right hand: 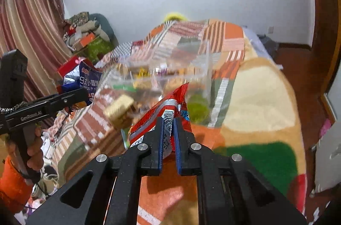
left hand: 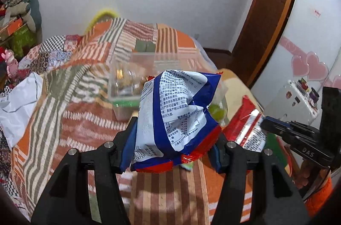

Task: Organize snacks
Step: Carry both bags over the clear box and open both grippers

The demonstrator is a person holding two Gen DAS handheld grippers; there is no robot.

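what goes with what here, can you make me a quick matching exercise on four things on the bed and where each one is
Things:
1. blue and white crinkled snack bag
2. red foil snack packet
3. clear plastic storage box
4. green round item in clear wrap

Places:
A. on the bed ahead, holding snacks
B. pinched in the right gripper
C. lying on the bedspread beside the box
D. between the left gripper fingers

Pairs: 1-D, 2-B, 3-A, 4-C

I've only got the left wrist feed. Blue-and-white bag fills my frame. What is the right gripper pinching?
Observer: The right gripper is shut on a red snack packet, lifted off the bed.
Operator: What's on the front of my bag?
Observer: The blue-and-white snack bag shows large white characters on dark blue.
Operator: What's hidden beyond it?
Observer: The clear plastic bin holds small wrapped snacks; a green-filled clear pouch lies beside it.
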